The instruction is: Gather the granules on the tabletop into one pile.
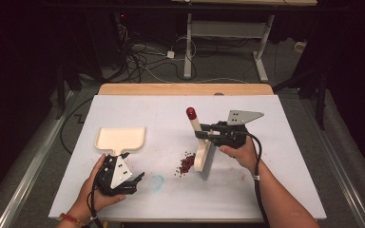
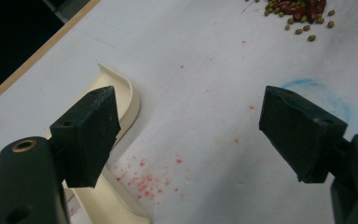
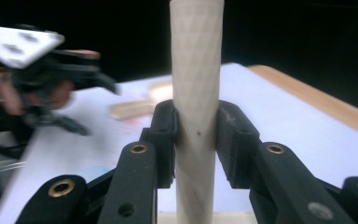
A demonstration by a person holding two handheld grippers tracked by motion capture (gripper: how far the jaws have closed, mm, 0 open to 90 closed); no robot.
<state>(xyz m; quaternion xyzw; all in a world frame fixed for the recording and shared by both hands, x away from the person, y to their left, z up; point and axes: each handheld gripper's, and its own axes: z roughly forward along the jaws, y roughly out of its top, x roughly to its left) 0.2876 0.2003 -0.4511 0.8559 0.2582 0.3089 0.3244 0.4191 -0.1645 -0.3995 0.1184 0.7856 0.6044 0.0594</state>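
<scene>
Honestly, the risk sits with the right gripper (image 1: pixel 208 135): it's pinching the cream handle of a red-tipped hand brush (image 3: pixel 196 93), bristle head on the white table sheet (image 1: pixel 275 156) just right of the little pile of dark red and green beans (image 1: pixel 187 163). The cream plastic dustpan (image 1: pixel 120 138) lies well left of the pile, and the left gripper (image 1: pixel 135 183) hovers beside its stub handle, jaws spread wide, holding nothing. With the pan unheld, I reckon a sweep shoves it away, or beans roll past its lip and scatter. The handle's round too; it could twist in the pads under side load.
</scene>
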